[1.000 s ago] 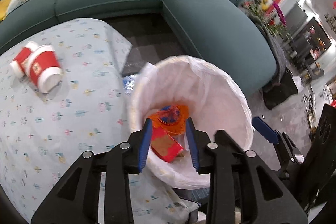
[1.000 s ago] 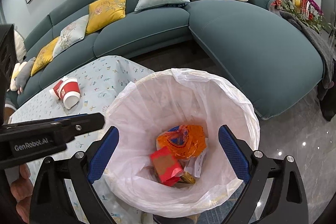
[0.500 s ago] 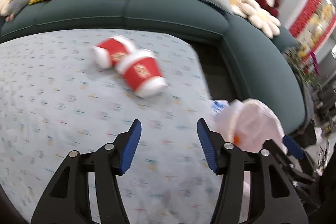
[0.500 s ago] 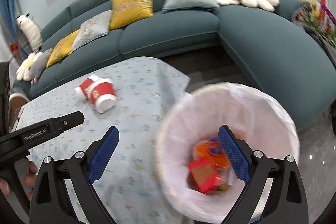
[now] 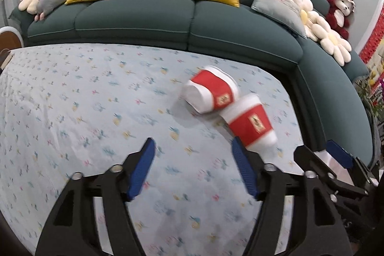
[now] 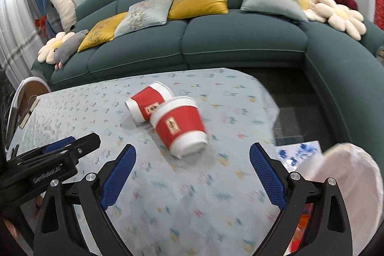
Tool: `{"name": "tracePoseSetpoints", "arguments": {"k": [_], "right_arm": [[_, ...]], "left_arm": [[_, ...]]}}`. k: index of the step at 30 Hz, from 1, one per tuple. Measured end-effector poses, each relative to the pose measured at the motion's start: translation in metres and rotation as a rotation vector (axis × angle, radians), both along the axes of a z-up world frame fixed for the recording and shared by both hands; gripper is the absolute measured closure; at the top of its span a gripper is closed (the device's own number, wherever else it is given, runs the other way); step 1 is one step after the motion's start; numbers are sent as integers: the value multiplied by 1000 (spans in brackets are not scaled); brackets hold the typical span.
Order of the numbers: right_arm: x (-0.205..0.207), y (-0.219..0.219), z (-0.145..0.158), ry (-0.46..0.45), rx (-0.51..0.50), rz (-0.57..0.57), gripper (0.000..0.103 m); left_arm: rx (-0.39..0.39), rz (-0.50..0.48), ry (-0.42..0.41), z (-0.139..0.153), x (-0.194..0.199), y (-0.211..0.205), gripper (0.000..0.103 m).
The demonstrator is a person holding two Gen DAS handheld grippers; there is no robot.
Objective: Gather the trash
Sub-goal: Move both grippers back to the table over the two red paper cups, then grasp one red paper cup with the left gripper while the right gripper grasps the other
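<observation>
Two red and white paper cups lie on their sides, touching, on the floral tablecloth. The nearer cup [image 6: 178,125] [image 5: 250,126] lies ahead of both grippers. The farther cup [image 6: 147,104] [image 5: 211,92] is behind it. My left gripper [image 5: 194,169] is open and empty, with the nearer cup just beyond its right finger. My right gripper [image 6: 192,174] is open wide and empty, short of the nearer cup. The white-lined trash bin [image 6: 348,188] stands off the table's right end.
A teal sectional sofa [image 6: 240,44] with yellow and grey cushions curves behind and to the right of the table. A blue and white sheet [image 6: 297,152] lies at the table's right edge by the bin. The left gripper shows in the right wrist view [image 6: 52,160].
Both grippers have swung left, away from above the bin, and now face the table and the two cups. The left gripper has opened wider.
</observation>
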State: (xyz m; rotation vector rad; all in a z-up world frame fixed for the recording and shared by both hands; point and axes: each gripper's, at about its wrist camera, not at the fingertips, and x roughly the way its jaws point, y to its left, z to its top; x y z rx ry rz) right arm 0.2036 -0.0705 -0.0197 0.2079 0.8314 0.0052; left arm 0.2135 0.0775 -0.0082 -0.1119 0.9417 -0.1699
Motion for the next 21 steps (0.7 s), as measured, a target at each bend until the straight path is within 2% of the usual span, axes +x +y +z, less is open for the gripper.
{"name": "tracePoseSetpoints", "arguments": {"k": [1,4,9,15,19,20,21], "right_arm": [[5,1,-3,4,9,3,11],[26,5,-16,30,5,3,11],[55,15,-39,81,-67,34,11],[76,23,-63,129,-110,48,11],[84,27,-67,133,-128,59,11],[86,28,-69,137,-125,68,15],[87,28,-71,144,-118,79,24]], "left_arm": [[1,5,-4,-1,3,2,26],[9,8,0,-7,16,9,26],[20,14,13,-18,34,17,25],[23,-2,14,-27,44,18,23],[24,-28,13,-30,50,15,22],[19,-34,14,-31,52,14,22],[15,-42,14,-31,54,13,22]]}}
